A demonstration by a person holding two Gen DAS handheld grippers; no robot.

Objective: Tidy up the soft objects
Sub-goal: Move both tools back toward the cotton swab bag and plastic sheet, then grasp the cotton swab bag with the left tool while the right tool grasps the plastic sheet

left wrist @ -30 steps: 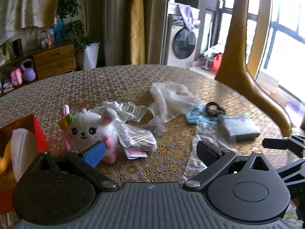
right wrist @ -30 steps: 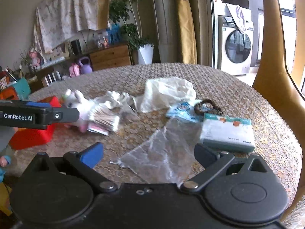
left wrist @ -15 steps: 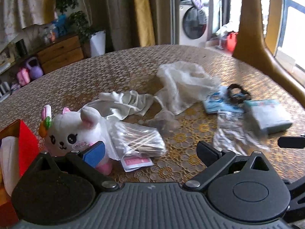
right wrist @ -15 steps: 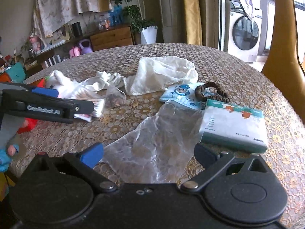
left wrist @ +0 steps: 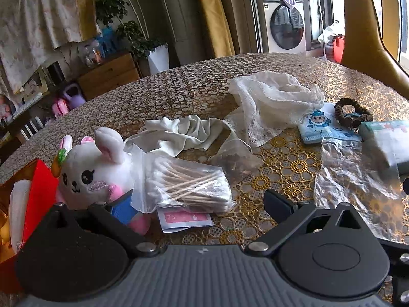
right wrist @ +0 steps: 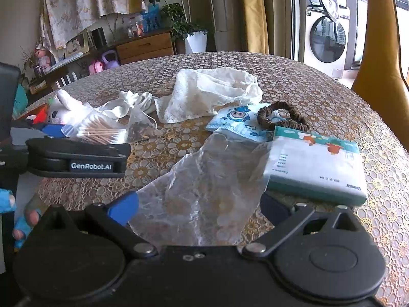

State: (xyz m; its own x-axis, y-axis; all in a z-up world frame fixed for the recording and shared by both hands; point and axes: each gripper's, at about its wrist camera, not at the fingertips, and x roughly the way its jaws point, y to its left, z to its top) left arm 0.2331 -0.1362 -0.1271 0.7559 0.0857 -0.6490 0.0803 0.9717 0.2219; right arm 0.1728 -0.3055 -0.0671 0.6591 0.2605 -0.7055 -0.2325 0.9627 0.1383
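Lace-covered table (left wrist: 179, 94); jaws seemingly apart.

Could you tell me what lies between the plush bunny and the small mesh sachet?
A clear bag of cotton swabs lies between the plush bunny and the mesh sachet, resting against the bunny; the left wrist view shows it.

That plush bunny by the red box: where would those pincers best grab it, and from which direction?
Probably its raised ear or the top of its round head. The plush bunny sits upright, with the red box on one side and the bag of cotton swabs leaning on the other. Coming down from above with the open left gripper avoids both; the flanks look crowded.
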